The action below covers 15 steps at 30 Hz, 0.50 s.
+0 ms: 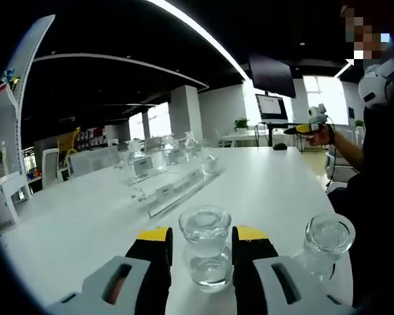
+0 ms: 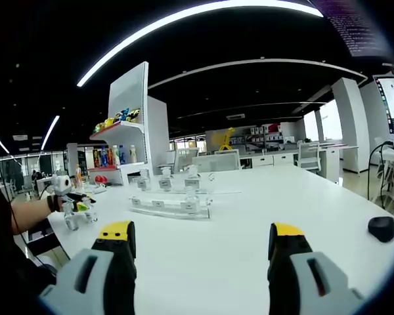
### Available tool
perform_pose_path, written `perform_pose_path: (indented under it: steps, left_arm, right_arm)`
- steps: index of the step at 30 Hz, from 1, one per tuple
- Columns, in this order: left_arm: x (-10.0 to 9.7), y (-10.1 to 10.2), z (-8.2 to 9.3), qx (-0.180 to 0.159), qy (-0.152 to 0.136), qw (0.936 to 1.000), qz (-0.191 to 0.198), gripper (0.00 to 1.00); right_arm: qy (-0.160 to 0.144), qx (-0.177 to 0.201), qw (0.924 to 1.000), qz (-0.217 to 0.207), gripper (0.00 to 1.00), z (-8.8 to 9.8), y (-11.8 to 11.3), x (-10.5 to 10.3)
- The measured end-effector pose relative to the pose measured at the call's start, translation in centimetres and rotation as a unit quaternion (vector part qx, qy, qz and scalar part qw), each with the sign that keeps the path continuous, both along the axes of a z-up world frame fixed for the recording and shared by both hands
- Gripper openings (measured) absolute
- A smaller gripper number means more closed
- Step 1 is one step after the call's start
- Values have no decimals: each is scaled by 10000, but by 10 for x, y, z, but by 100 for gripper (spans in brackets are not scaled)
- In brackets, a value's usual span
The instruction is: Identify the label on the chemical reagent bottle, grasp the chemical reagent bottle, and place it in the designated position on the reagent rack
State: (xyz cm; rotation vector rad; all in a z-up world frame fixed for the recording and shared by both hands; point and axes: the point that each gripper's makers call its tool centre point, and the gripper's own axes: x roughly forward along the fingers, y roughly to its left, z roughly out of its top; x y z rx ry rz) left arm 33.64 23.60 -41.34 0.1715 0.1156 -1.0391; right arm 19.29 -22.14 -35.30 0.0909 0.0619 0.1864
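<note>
A clear glass reagent bottle (image 1: 205,252) with a round stopper stands on the white table (image 1: 85,216) between the yellow-tipped jaws of my left gripper (image 1: 202,244). The jaws press against its sides. A second clear bottle (image 1: 325,243) stands just to its right. Further out lies the clear reagent rack (image 1: 174,187) with labelled slots and several bottles. In the right gripper view the rack (image 2: 171,205) sits mid-table, and the left gripper (image 2: 72,202) shows at the far left beside two small bottles. My right gripper (image 2: 203,246) is wide open above bare table; a hand holds the right gripper (image 1: 308,128) up at the table's far side.
A black mouse (image 2: 382,228) lies near the table's right edge. A white shelf unit (image 2: 121,147) with coloured bottles stands behind the table. Chairs (image 1: 92,161) line the far side, and a monitor (image 1: 270,108) stands at the back. A person (image 1: 374,197) sits to the right.
</note>
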Motion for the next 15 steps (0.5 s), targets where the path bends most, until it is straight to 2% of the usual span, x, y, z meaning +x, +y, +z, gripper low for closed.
perform_pose_path:
  steps: [1,6,15]
  left_arm:
    - [-1,-1,0,-29,16,10000,0,28]
    - [0,-3,1,-209,61,9997,55,28]
    - [1,-6,3,-308,6,9995,118,27]
  right_arm:
    - [3,0,10000,-3,79,0,0,0]
    - [7,5,10000,-9,79,-1,-1,0]
    - [15,-10,10000,-3,79,-1,-1,1]
